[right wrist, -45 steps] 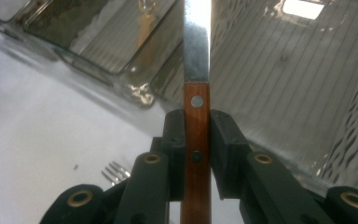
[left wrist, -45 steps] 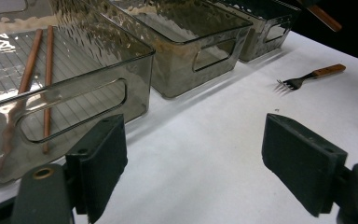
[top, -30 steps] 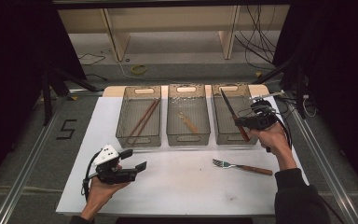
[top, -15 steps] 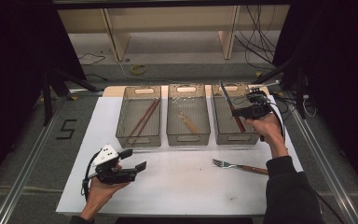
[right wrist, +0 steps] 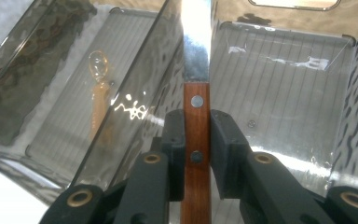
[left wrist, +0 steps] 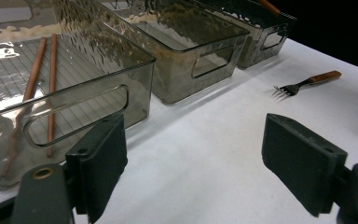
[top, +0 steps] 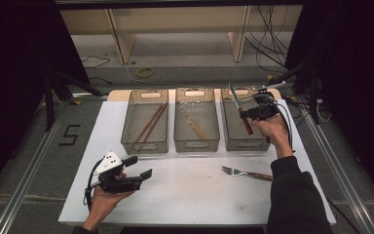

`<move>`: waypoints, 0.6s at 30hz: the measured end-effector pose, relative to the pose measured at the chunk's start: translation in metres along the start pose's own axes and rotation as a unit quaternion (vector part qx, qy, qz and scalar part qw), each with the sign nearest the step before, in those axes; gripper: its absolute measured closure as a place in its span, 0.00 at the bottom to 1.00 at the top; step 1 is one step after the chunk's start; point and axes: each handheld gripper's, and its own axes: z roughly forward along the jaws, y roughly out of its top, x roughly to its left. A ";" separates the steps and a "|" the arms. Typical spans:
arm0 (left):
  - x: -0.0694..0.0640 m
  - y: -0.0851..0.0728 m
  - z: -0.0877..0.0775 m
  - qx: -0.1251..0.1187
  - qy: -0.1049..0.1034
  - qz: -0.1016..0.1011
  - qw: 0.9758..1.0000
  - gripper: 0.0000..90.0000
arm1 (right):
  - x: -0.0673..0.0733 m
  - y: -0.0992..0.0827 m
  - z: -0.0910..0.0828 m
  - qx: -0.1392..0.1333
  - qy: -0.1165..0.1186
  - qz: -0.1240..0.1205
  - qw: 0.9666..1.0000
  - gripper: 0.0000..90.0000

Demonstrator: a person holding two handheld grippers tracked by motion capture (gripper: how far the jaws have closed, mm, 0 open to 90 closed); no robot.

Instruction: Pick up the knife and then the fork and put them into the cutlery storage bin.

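My right gripper (top: 247, 115) (right wrist: 197, 135) is shut on the wooden handle of a knife (top: 240, 113) (right wrist: 196, 84), held above the right bin (top: 229, 136) (right wrist: 284, 84) with the blade pointing away. A wooden-handled fork (top: 246, 173) (left wrist: 305, 83) lies on the white mat in front of that bin. At the near left, my left gripper (top: 139, 168) (left wrist: 205, 163) rests in the hand, open, with nothing between its pads. The left bin (top: 143, 144) (left wrist: 98, 70) holds two chopsticks (top: 150, 126) (left wrist: 42, 79). A spoon (top: 196, 127) (right wrist: 98, 98) lies in the middle bin (top: 197, 144).
The three smoky clear bins stand side by side at the back of the white mat (top: 190, 195). Metal rails run along both table sides, and cables lie behind the right bin. A "5" mark (top: 69, 134) sits left of the mat.
My right gripper has carried the knife back and left, from beside the right bin to above it. The left gripper has stayed put.
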 end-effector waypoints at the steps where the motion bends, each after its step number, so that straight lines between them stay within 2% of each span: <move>1: 0.000 0.000 0.000 0.000 0.000 0.001 1.000 0.24 | -0.001 0.000 0.002 0.000 -0.001 0.002 1.000 0.86; 18: -0.001 -0.001 -0.001 0.002 -0.001 0.002 1.000 0.24 | -0.001 -0.003 0.021 0.016 -0.011 0.022 1.000 0.86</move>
